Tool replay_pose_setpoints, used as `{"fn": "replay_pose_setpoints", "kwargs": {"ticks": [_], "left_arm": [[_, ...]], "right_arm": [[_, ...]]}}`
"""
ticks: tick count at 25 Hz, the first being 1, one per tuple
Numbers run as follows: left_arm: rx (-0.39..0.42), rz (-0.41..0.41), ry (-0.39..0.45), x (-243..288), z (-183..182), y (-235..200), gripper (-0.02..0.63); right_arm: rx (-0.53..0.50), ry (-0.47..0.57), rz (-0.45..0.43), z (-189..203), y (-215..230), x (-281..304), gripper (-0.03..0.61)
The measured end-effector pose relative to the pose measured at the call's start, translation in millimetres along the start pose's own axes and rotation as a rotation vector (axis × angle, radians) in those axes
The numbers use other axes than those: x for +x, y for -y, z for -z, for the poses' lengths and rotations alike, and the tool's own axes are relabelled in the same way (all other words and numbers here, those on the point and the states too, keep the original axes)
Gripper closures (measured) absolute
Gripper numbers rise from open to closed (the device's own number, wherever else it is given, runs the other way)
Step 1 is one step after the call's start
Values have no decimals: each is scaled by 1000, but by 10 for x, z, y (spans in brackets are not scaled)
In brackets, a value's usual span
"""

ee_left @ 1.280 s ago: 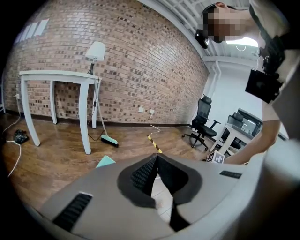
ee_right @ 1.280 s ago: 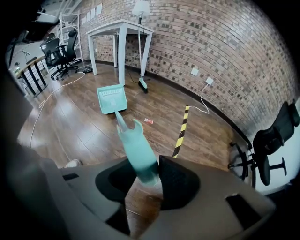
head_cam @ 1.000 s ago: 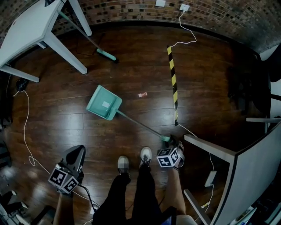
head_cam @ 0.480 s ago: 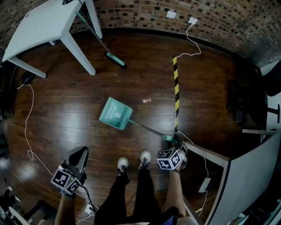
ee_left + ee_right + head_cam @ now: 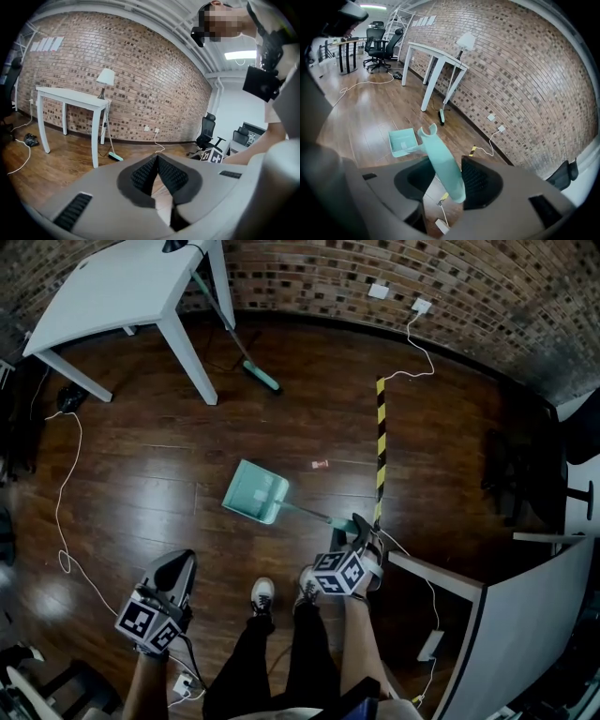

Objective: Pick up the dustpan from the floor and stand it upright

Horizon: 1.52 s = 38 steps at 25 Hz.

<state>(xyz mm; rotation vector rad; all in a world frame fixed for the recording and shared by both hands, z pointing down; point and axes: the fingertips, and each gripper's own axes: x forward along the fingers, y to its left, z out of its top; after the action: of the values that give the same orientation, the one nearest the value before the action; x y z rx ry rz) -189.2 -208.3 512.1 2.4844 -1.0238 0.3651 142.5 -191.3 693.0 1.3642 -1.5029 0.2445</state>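
Note:
The teal dustpan (image 5: 255, 491) has its pan low over the dark wood floor, and its thin handle slants back to my right gripper (image 5: 356, 523) by the person's feet. In the right gripper view the thick teal handle grip (image 5: 443, 164) lies between the jaws, leaning on the right pad; my right gripper (image 5: 447, 180) holds it while its jaws are opening slightly. The pan (image 5: 403, 140) shows below, past the grip's end. My left gripper (image 5: 178, 564) hangs at the lower left with nothing in it; the left gripper (image 5: 157, 159) has its tips together.
A white table (image 5: 122, 287) stands at the back left with a teal broom (image 5: 262, 378) leaning on it. Yellow-black tape (image 5: 382, 446) runs along the floor, with a pink scrap (image 5: 321, 464) beside it. A white cable (image 5: 66, 484) trails at the left. A grey desk (image 5: 525, 606) fills the lower right.
My right gripper has risen with the handle, and the pan has been drawn nearer to the person's feet. The left gripper has also risen a little.

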Motion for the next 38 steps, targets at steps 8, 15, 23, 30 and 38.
{"fn": "replay_pose_setpoints", "kwargs": {"ticks": [8, 15, 23, 30, 38], "left_arm": [[-68, -61, 69, -286, -120, -69, 604], [-150, -109, 144, -475, -260, -191, 604], [-175, -141, 159, -629, -302, -264, 604], [-159, -156, 172, -758, -415, -244, 604], [-146, -143, 180, -868, -569, -260, 604]], "right_arm": [[-53, 76, -12, -607, -247, -31, 402], [-135, 169, -102, -1061, -504, -24, 402], [-195, 220, -245, -1323, -837, -90, 402], [-253, 231, -365, -1428, -949, -126, 367], [-280, 198, -437, -1460, -938, -262, 328]]}}
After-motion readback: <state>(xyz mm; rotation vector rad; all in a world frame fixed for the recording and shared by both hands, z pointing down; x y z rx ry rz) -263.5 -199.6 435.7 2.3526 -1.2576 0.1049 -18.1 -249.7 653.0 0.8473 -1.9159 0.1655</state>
